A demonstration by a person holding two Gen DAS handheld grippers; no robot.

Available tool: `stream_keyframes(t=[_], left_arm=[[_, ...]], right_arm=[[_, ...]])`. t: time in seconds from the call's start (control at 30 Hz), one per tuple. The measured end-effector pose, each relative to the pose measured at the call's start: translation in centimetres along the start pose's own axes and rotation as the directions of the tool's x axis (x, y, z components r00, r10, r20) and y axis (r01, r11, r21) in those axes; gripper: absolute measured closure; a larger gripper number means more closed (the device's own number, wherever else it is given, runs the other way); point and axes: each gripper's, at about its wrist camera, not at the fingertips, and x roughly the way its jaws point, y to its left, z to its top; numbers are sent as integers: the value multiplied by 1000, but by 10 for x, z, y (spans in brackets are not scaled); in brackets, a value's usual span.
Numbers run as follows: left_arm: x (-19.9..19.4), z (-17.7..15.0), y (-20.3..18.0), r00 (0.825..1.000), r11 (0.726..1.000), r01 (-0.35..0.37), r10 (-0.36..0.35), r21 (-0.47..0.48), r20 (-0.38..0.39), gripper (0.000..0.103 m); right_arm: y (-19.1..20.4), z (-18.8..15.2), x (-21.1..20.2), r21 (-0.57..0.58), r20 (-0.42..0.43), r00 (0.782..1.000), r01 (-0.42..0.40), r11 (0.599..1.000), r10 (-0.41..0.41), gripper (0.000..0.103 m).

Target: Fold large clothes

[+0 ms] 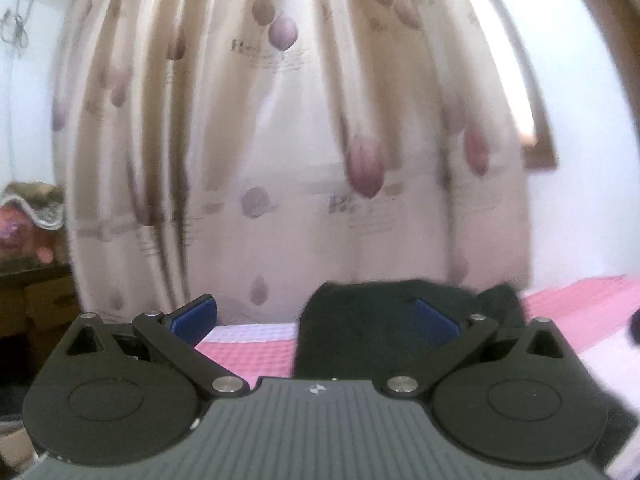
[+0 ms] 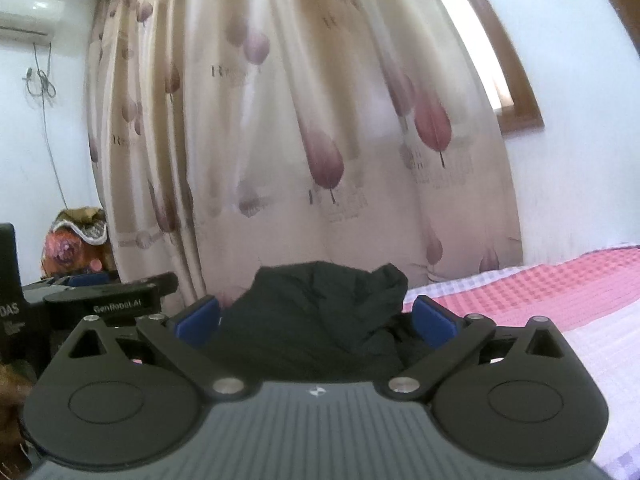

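Note:
A black garment (image 1: pixel 360 328) lies bunched in a heap on the bed's pink checked sheet (image 1: pixel 256 352), in front of the curtain. My left gripper (image 1: pixel 312 320) points level at it, its blue pads (image 1: pixel 192 320) spread wide, and the heap shows behind its right finger. In the right wrist view the same black garment (image 2: pixel 320 304) fills the gap between the wide-apart blue pads (image 2: pixel 198 322) of my right gripper (image 2: pixel 316 320). Neither pad presses on the cloth. The left gripper's housing (image 2: pixel 120 300) shows at the left edge of that view.
A cream curtain with purple tulip prints (image 2: pixel 320 140) hangs just behind the bed, with a brown window frame (image 2: pixel 516 92) to its right. At far left are a wooden cabinet (image 1: pixel 36 300) with covered items on top, a wall cable (image 2: pixel 40 80) and an air conditioner (image 2: pixel 28 20).

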Motion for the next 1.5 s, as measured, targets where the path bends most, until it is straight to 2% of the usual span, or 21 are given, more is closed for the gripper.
stream_keyframes(t=[0.1,0.17,0.3,0.53,0.83,0.93,1.23,1.5], left_arm=[[-5,15,1,995,996,89,-90,-21,-48,0],[-8,21,-4,993,996,93,-93,-7,-69,0],[-13,29,-6,983,985,165,-168,-40,-73,0],[-12,28,-10,979,985,160,-166,-63,-115,0],[-8,16,1,971,976,186,-200,-112,-131,0],[-4,13,2,974,981,162,-176,-104,-146,0],[9,1,13,964,977,145,-175,-158,-200,0],[16,-6,17,959,978,135,-170,-162,-227,0]], right_arm=[[4,5,-8,-1,14,1000,11,1000,-11,0],[11,8,-8,-51,-4,999,35,998,-35,0],[23,8,-10,-135,-4,996,84,987,-85,0],[24,4,-10,-160,-7,990,135,978,-138,0],[21,-1,-6,-156,-57,988,132,979,-143,0],[20,-3,-4,-157,-72,987,130,979,-143,0],[21,-8,-1,-161,-103,985,122,979,-140,0],[21,-11,3,-164,-127,982,118,979,-140,0]])
